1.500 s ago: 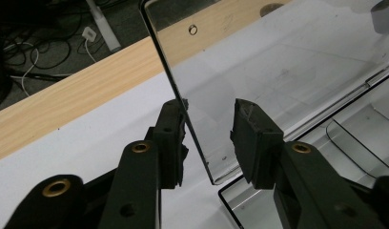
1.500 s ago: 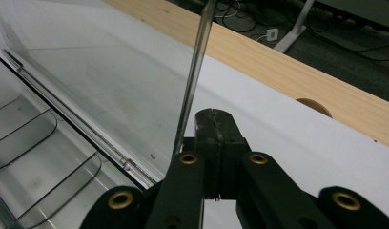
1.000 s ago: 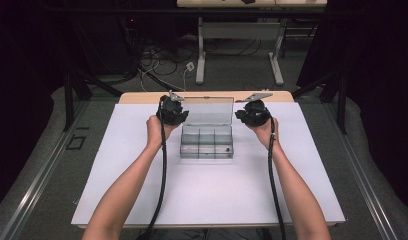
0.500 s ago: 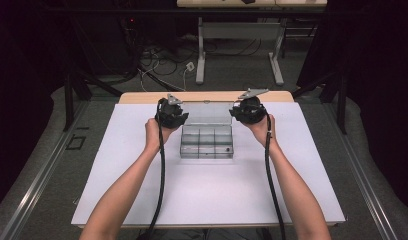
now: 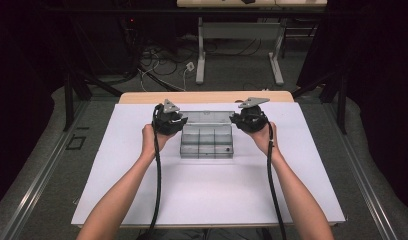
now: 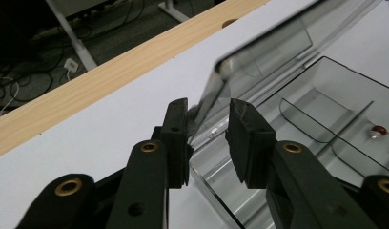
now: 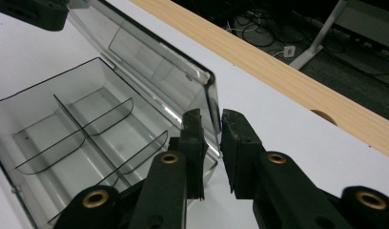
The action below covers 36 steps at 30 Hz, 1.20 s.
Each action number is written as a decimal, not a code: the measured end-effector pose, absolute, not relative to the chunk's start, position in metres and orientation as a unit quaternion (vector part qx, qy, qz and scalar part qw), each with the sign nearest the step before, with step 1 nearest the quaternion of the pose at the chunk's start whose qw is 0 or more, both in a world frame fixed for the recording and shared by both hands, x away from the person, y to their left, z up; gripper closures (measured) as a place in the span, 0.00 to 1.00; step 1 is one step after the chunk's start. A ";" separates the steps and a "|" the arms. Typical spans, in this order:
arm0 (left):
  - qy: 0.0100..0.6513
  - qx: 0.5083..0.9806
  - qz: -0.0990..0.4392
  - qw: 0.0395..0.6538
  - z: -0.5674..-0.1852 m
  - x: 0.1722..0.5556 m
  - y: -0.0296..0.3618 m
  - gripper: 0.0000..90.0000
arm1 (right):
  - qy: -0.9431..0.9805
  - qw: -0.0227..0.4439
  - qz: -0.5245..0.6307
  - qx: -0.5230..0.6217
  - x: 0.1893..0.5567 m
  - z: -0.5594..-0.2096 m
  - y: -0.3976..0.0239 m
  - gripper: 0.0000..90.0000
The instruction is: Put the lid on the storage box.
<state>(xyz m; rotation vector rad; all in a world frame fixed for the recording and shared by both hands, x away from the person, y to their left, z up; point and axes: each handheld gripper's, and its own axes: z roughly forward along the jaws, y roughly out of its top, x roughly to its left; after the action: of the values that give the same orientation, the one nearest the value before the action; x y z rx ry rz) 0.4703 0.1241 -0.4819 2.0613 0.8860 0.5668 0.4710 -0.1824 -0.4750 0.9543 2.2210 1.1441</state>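
We hold the left claw (image 6: 209, 138) astride one end edge of the clear smoky plastic hinged lid (image 6: 259, 52); only one pad meets it. Our right claw (image 7: 212, 148) pinches the lid's opposite end. Below both claws, the transparent grey compartment box (image 5: 207, 142) sits on the white desk (image 5: 207, 200).

Lit evenly from above: bright on the white table (image 5: 207, 195), almost black toward 9 and 3 o'clock and dim on the floor at 12. Soft, faint shadows under the forearms. Slightly soft and grainy in the high view. Sharper in both gripper views, with pale glare streaks on the clear box lid (image 6: 273, 43) and blurred black jaws toward 6 o'clock.
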 end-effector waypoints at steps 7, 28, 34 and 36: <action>0.336 0.820 0.233 0.401 -0.486 0.458 0.125 0.77 | 0.805 0.235 0.420 0.347 0.458 -0.484 -0.183 0.89; 0.317 0.830 0.242 0.389 -0.497 0.429 0.128 0.75 | 0.816 0.249 0.397 0.338 0.434 -0.496 -0.180 0.86; 0.323 0.832 0.237 0.383 -0.502 0.427 0.129 0.74 | 0.819 0.243 0.391 0.341 0.429 -0.497 -0.180 0.86; 0.320 0.834 0.239 0.380 -0.503 0.427 0.130 0.74 | 0.818 0.248 0.395 0.337 0.428 -0.499 -0.180 0.86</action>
<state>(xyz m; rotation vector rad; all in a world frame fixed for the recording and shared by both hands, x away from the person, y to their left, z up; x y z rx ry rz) 0.4266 0.1297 -0.5029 2.1299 0.8166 0.6094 0.4282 -0.1804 -0.4988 0.9190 2.2287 1.0769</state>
